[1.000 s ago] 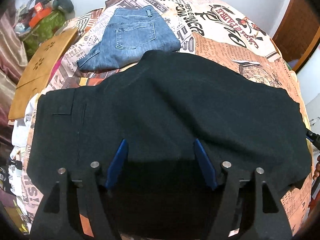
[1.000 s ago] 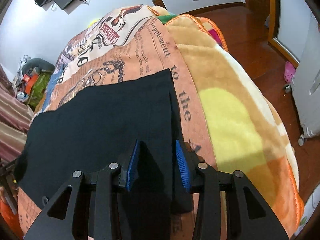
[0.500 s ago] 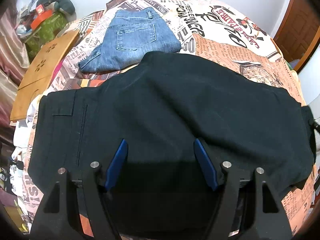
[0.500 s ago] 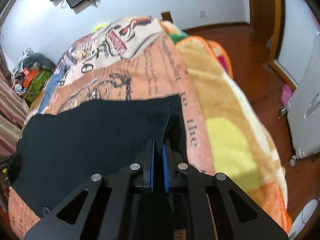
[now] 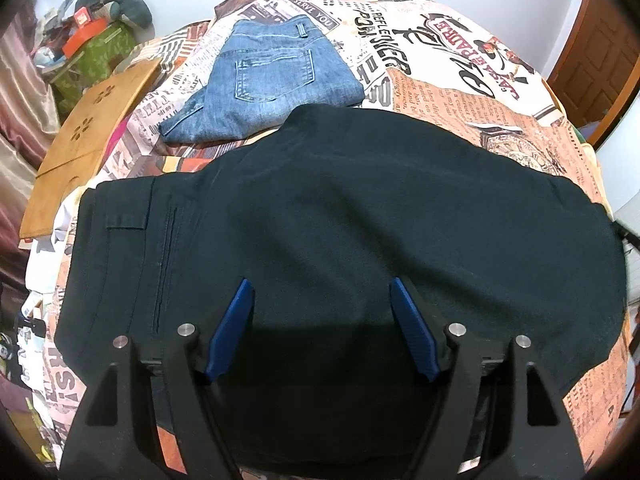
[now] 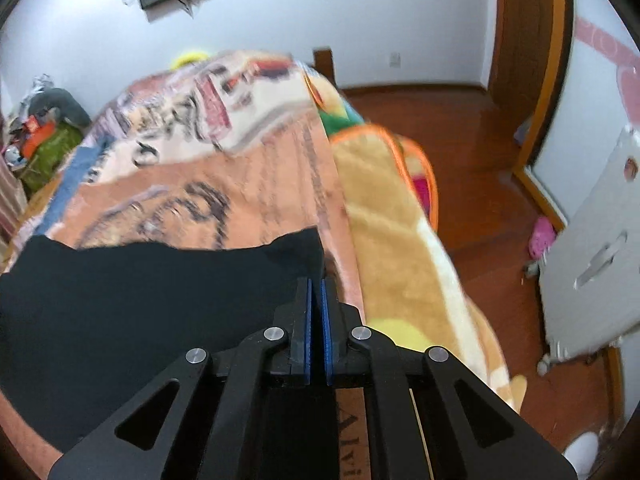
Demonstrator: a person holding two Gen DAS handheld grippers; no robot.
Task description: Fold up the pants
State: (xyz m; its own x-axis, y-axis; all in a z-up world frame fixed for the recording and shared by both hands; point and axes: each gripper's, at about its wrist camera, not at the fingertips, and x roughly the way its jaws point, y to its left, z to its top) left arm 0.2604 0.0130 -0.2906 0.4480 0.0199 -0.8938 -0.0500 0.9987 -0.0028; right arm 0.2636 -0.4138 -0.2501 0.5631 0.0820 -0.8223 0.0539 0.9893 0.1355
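Observation:
Black pants (image 5: 340,208) lie spread across the bed, waistband at the left, legs running right. My left gripper (image 5: 322,312) is open and hovers over the pants' near middle, its blue pads (image 5: 234,320) apart and holding nothing. In the right wrist view my right gripper (image 6: 316,304) is shut on the hem end of the black pants (image 6: 132,300) and lifts that corner off the bed. The right view is blurred by motion.
Folded blue jeans (image 5: 272,84) lie beyond the black pants on the newspaper-print bedspread (image 5: 460,92). A wooden board (image 5: 92,136) rests at the bed's left edge, with clutter behind it. A yellow blanket (image 6: 392,248) drapes the bed's right side above a wooden floor (image 6: 500,208).
My right gripper closed on the pants' hem end and has risen, pulling that corner up. The left gripper stayed open in place.

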